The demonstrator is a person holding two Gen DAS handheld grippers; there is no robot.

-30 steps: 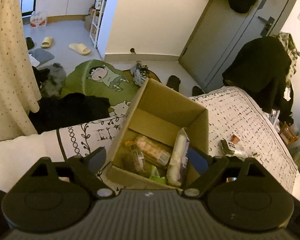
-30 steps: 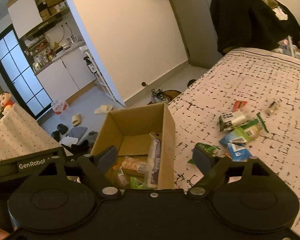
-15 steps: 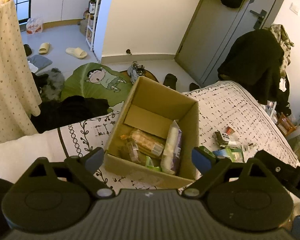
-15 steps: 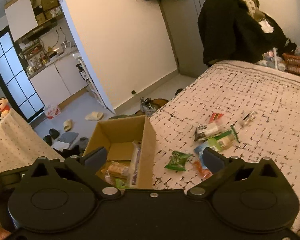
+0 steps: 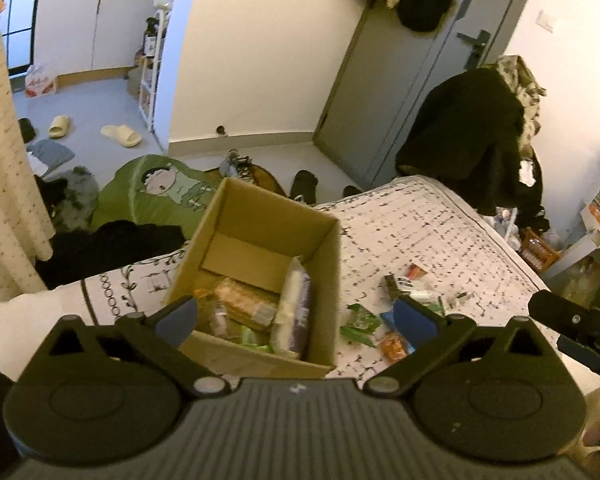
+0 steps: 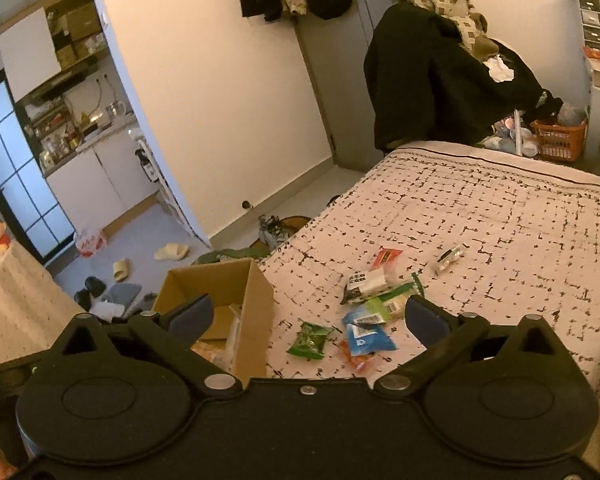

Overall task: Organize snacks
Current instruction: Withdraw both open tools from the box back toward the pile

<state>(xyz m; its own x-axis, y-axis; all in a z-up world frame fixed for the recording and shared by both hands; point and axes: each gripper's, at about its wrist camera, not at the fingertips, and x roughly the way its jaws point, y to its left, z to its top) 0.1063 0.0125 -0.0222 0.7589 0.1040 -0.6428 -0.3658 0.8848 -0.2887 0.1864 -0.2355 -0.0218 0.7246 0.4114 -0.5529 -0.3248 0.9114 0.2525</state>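
Both grippers, left [image 5: 296, 316] and right [image 6: 308, 316], hang empty above the bed [image 6: 500, 220]; the left's jaws are opening, the right's stand wide apart. We judge we are between picks: the box [image 5: 260, 216] holds several snacks, and loose packets [image 6: 364, 320] lie at its 3 o'clock. Next we must reach down onto one.
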